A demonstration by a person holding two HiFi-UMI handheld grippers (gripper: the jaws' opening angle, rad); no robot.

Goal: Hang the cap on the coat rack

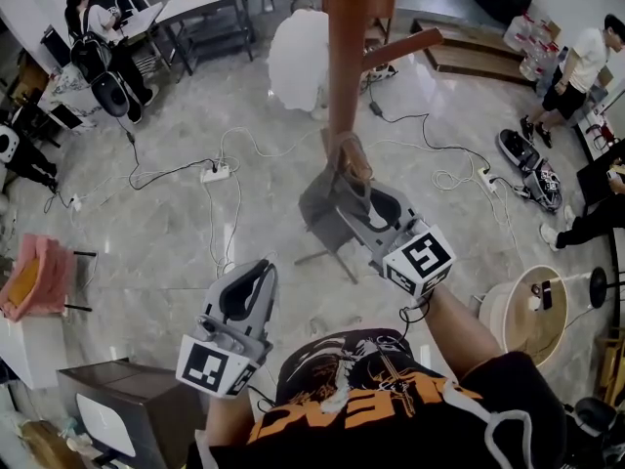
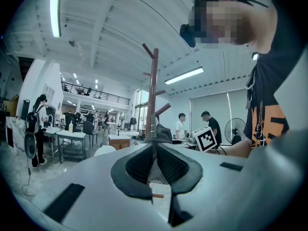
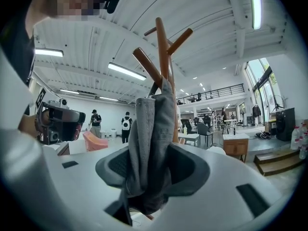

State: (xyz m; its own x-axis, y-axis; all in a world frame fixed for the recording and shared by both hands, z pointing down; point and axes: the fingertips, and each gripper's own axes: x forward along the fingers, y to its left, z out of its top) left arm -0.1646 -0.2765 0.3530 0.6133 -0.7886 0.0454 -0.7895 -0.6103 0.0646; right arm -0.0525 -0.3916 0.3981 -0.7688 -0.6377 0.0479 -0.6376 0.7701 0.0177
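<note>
The brown wooden coat rack (image 1: 347,47) stands straight ahead, its pegs (image 3: 166,42) branching up in the right gripper view. A grey cap (image 3: 154,129) hangs against the pole from a peg, drooping between the jaws of my right gripper (image 3: 154,150). Those jaws stand apart with a gap beside the fabric, so the gripper is open around the cap (image 1: 352,159). My left gripper (image 1: 256,272) is lower left, away from the rack, shut with nothing in it (image 2: 154,146). From the left gripper view the rack (image 2: 153,95), the cap (image 2: 163,134) and the right gripper's marker cube (image 2: 206,138) show ahead.
Cables and a power strip (image 1: 215,173) trail over the grey floor around the rack's base. A white rounded object (image 1: 298,57) sits behind the pole. A pink chair (image 1: 34,277), a dark cabinet (image 1: 117,399) and a round table (image 1: 532,316) stand nearby. People sit at right (image 1: 576,66).
</note>
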